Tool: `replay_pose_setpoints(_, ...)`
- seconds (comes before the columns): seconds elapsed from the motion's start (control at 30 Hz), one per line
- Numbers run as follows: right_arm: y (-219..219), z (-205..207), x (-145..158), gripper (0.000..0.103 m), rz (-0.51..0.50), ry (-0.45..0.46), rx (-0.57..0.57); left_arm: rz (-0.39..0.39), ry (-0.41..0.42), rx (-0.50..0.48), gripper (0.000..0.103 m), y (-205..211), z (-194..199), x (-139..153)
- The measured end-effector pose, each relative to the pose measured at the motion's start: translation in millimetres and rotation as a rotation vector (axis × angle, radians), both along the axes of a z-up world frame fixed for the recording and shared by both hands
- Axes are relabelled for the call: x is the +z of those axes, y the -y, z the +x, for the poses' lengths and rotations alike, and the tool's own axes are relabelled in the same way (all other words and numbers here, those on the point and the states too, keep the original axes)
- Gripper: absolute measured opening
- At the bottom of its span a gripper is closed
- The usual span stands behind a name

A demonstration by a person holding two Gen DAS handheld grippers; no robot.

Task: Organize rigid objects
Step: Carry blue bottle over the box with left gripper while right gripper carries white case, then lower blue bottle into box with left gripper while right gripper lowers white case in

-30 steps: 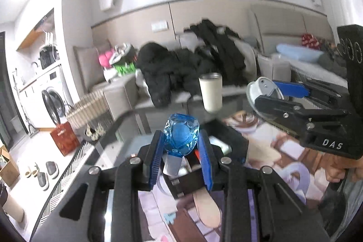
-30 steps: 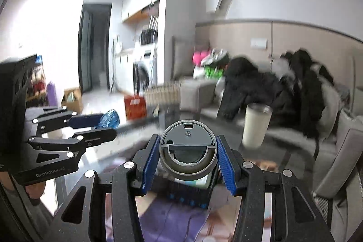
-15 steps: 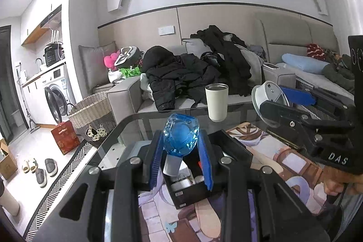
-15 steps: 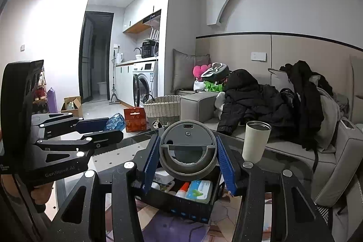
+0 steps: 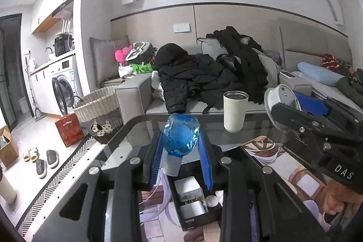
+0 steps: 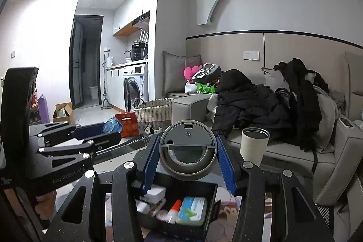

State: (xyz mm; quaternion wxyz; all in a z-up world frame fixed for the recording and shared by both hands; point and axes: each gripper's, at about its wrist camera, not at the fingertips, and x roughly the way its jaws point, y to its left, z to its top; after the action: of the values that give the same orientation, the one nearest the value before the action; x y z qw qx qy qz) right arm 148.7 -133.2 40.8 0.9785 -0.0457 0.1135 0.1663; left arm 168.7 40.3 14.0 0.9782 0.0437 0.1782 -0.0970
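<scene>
Both tongs clamped: left tongs [image 5: 181, 151] on blue bottle [image 5: 181, 136], right tongs [image 6: 188, 160] on grey disc [image 6: 187, 150].

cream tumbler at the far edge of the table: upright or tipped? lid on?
Upright. The cream tumbler stands on its base on the glass table; its round, dark mouth faces up, with no lid on it.

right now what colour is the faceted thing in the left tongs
Translucent blue, clearest in the left wrist view.

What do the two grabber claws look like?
Both are matte black metal claws with silver screws and ridged blue pads on the fingers. The left gripper has "GenRobot.AI" in pale letters on its side. The right gripper has "DAS". No cables or sleeves show.
</scene>
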Motion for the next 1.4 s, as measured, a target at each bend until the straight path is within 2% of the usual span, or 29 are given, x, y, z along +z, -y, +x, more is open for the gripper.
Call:
replay_pose_setpoints(0.2, -8, 29, -4, 0.05, -0.001, -0.024, -0.006, -0.018, -0.005, 0.033, 0.03, 0, 15, 0)
replay_pose_setpoints(0.53, -11, 41, -10, 0.05, 0.0, -0.059, -0.016, -0.014, -0.059, 0.031, 0.03, -1, 27, -8)
replay_pose_setpoints(0.83, -7, 65, -28, 0.05, -0.006, -0.183, -0.035, 0.008, -0.132, 0.018, 0.03, 3, 38, -17)
replay_pose_setpoints(1.13, -6, 86, -48, 0.05, -0.019, -0.319, -0.031, 0.04, -0.24, 0.007, 0.03, 8, 51, -33)
replay_pose_setpoints(1.27, -6, 96, -61, 0.05, -0.037, -0.385, -0.052, 0.053, -0.344, -0.001, 0.03, 10, 64, -47)
replay_pose_setpoints(1.4, -6, 106, -75, 0.05, -0.058, -0.46, -0.065, 0.076, -0.407, -0.004, 0.03, 14, 72, -61)
